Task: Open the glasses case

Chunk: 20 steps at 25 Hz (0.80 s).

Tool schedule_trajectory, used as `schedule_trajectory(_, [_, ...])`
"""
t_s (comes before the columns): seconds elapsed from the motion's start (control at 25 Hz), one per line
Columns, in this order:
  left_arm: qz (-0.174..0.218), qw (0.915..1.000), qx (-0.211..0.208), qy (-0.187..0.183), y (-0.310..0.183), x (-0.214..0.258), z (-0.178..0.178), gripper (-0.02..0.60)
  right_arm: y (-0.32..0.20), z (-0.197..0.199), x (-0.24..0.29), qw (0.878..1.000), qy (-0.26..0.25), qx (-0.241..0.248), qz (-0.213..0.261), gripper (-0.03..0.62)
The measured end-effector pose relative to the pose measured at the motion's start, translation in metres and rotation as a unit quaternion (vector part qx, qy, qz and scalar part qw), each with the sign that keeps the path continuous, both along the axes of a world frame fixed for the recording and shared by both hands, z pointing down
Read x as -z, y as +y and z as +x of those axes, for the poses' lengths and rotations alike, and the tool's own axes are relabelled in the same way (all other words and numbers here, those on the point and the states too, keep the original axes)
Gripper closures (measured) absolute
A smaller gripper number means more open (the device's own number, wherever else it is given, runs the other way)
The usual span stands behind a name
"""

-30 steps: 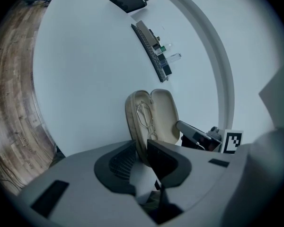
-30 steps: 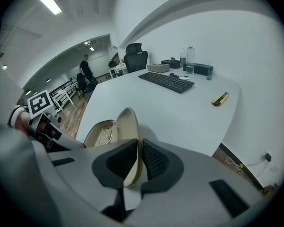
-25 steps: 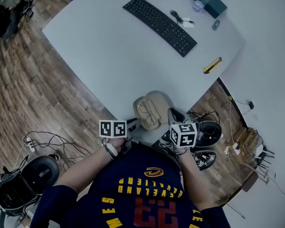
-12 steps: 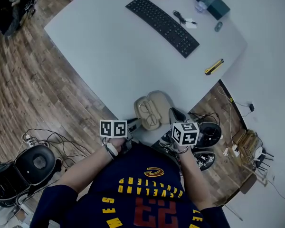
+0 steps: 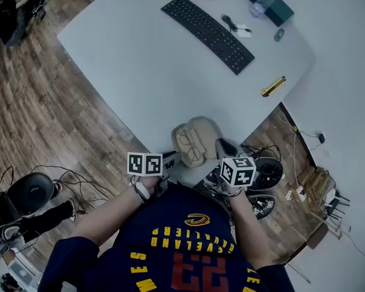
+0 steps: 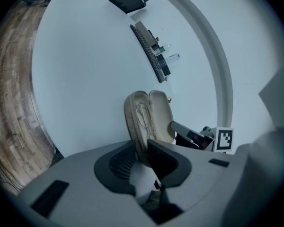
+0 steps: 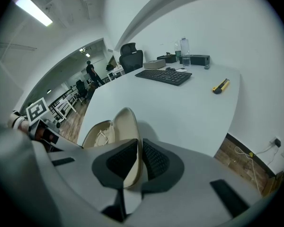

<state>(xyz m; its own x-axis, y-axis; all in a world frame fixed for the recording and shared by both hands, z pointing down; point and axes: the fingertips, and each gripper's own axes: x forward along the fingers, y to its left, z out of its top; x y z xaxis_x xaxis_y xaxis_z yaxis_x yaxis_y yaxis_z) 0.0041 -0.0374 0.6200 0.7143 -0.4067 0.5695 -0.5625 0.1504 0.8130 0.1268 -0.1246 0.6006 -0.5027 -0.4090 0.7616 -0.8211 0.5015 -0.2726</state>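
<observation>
nothing shifted: glasses case (image 5: 191, 140) lies spread open, left gripper (image 6: 143, 155) pinching one half, right gripper (image 7: 136, 162) the other; opening looks done.

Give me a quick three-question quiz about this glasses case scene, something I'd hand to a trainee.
1. True or false: the glasses case is already open.
2. What lies inside it? A) glasses B) a pen C) nothing
3. Which gripper is clamped on the half holding the glasses?
Key: 1 true; 2 A; 3 the left gripper. The right gripper is shut on the other half.
</observation>
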Motion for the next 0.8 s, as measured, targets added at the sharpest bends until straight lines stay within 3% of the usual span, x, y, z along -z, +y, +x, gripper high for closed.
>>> schedule_trajectory(0.48, [0.050,0.9987,-0.009,-0.005,-0.015,0.031,0.003,0.494,0.008,-0.007,0.027,0.999,-0.026,-0.005,0.018,0.545])
schedule_trajectory(0.6, [0.061,0.9981,-0.004,-0.009,-0.020,0.041,-0.002,0.494,0.006,-0.009,0.038,0.999,-0.026,-0.009,0.026,0.463])
schedule_trajectory(0.8, [0.078,0.9969,0.007,-0.009,-0.025,0.061,-0.012,0.494,0.001,-0.013,0.070,0.997,-0.049,-0.024,0.053,0.447])
